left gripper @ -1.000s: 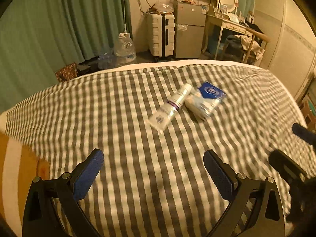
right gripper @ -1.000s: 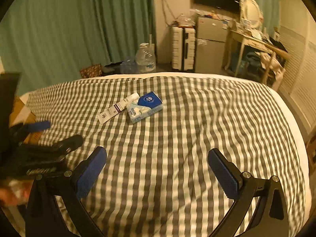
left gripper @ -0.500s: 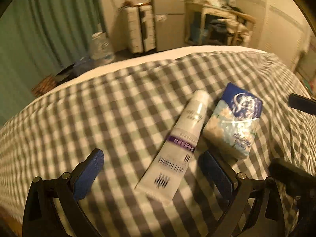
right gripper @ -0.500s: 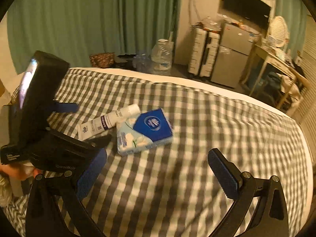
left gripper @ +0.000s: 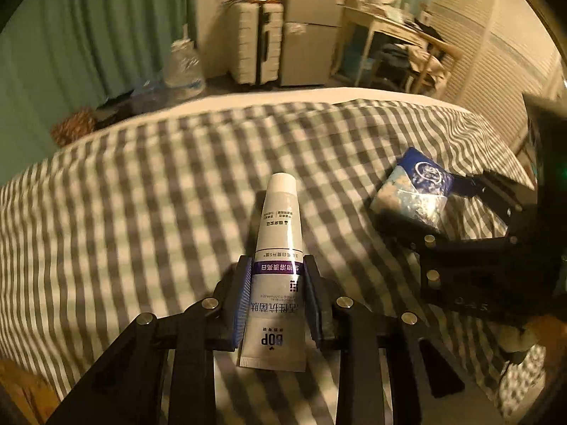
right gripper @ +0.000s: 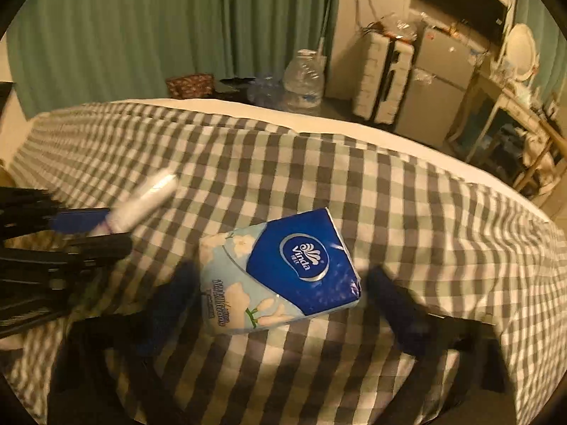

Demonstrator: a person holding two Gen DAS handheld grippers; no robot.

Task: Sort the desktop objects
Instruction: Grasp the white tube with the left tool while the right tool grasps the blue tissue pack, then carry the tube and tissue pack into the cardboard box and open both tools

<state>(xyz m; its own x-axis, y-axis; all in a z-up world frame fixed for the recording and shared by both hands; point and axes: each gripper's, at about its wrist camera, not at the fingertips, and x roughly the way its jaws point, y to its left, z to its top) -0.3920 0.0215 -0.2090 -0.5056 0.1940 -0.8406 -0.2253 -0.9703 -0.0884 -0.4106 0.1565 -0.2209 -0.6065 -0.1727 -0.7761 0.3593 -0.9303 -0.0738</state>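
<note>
Two claws engaged: left claw (left gripper: 278,295) grips tube (left gripper: 280,248), long axis pointing straight ahead; right claw (right gripper: 280,301) open, straddling tissue pack (right gripper: 280,271) crosswise.

Left gripper (left gripper: 277,297): black linkage arms, silver screws, blue finger pads (left gripper: 242,301). Right gripper (right gripper: 280,301): black, blue pads, blurred.

One toothpaste tube (left gripper: 278,269), one tissue pack (right gripper: 280,272), two grippers, one water jug (right gripper: 304,78), one suitcase (left gripper: 256,42), one checkered bed cover (left gripper: 124,194)
</note>
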